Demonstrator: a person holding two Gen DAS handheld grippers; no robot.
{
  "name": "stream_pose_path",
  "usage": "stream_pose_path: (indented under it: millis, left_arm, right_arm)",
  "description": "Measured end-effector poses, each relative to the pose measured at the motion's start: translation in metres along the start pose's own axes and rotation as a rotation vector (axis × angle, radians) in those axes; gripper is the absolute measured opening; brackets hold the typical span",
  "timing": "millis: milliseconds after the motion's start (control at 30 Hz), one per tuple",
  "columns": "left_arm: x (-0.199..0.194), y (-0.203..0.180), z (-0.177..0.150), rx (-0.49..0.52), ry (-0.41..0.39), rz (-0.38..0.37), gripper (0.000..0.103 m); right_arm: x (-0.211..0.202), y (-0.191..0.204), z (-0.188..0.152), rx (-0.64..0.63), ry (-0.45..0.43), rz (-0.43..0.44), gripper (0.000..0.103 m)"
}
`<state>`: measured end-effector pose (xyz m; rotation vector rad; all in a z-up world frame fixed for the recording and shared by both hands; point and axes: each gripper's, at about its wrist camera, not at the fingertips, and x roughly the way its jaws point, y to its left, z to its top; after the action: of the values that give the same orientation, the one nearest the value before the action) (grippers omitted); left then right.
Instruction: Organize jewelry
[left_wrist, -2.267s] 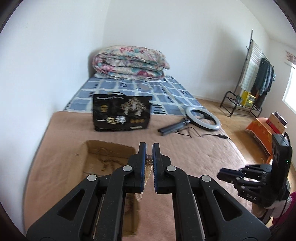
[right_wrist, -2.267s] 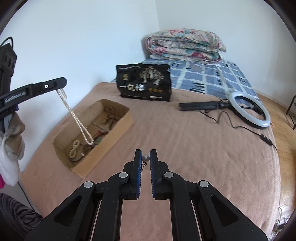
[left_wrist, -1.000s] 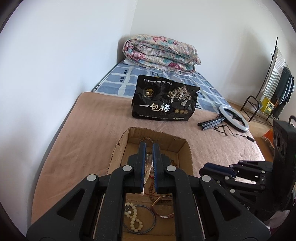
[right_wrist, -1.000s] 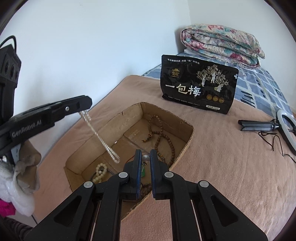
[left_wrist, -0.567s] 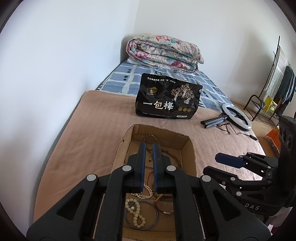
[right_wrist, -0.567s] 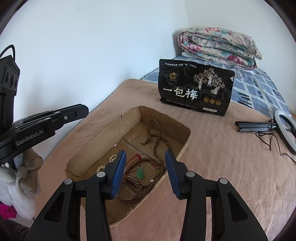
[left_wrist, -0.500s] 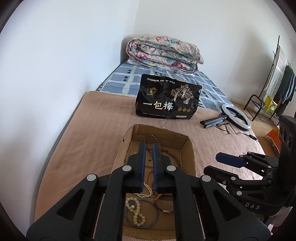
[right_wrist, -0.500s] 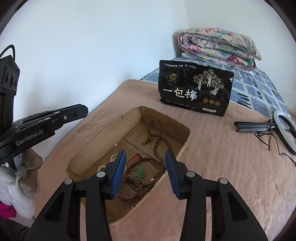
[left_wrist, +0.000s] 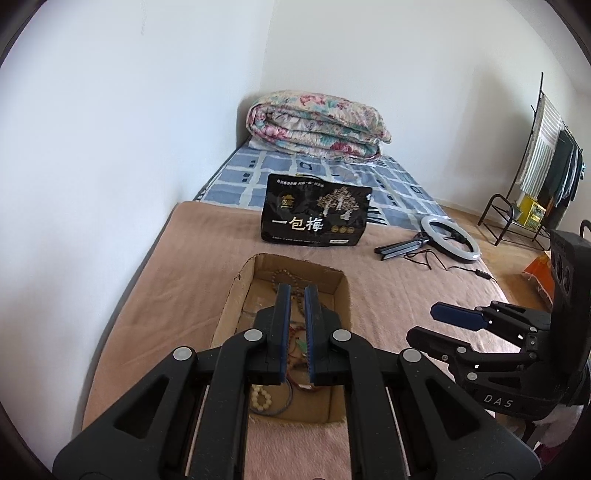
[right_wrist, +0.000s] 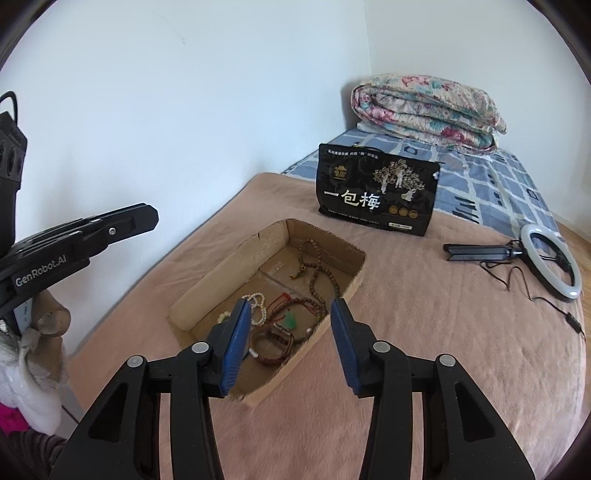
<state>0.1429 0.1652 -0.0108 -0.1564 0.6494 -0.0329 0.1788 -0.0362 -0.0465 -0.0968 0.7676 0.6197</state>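
An open cardboard box lies on the tan blanket; it also shows in the left wrist view. Inside lie a brown bead necklace, a white pearl strand, a green pendant on a red cord and a dark bracelet. My right gripper is open and empty above the box's near end. My left gripper hovers over the box with its jaws nearly together and nothing between them. A white bead bracelet lies below it.
A black snack bag stands beyond the box. A ring light on a folded tripod lies at the right with its cable. A folded floral quilt sits on the blue checked sheet. The wall is close on the left.
Both grippers came over the box. The pearl strand left my left gripper and the pendant left my right gripper; both lie in the box. My right gripper opened and both pulled back slightly.
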Motion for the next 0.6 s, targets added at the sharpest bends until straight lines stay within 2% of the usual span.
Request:
stream_pose_path:
  millis: [133, 167, 200, 267, 333, 433, 500, 600]
  left_arm:
    - [-0.027, -0.015, -0.006, 0.025, -0.013, -0.004, 0.005]
    - [-0.036, -0.02, -0.009, 0.032, -0.02, -0.004, 0.01]
    - [-0.042, -0.022, -0.011, 0.035, -0.024, -0.002, 0.023]
    - [-0.055, -0.028, -0.015, 0.036, -0.036, -0.002, 0.039]
    - [-0.07, -0.033, -0.021, 0.042, -0.057, 0.013, 0.045]
    - [-0.088, -0.042, -0.031, 0.052, -0.072, 0.036, 0.056]
    - [-0.095, -0.046, -0.037, 0.055, -0.076, 0.048, 0.068]
    - [-0.102, -0.052, -0.046, 0.073, -0.073, 0.061, 0.076]
  right_arm:
    - [-0.028, 0.003, -0.008, -0.027, -0.039, -0.028, 0.056]
    - [-0.035, 0.003, -0.011, -0.029, -0.05, -0.039, 0.059]
    - [-0.041, 0.002, -0.013, -0.026, -0.057, -0.047, 0.06]
    - [-0.05, -0.001, -0.016, -0.009, -0.063, -0.048, 0.061]
    - [-0.058, -0.005, -0.021, 0.01, -0.067, -0.055, 0.062]
    - [-0.068, -0.01, -0.027, 0.036, -0.078, -0.075, 0.072]
    - [-0.074, -0.015, -0.033, 0.053, -0.089, -0.096, 0.074]
    - [-0.08, -0.02, -0.042, 0.075, -0.086, -0.122, 0.076]
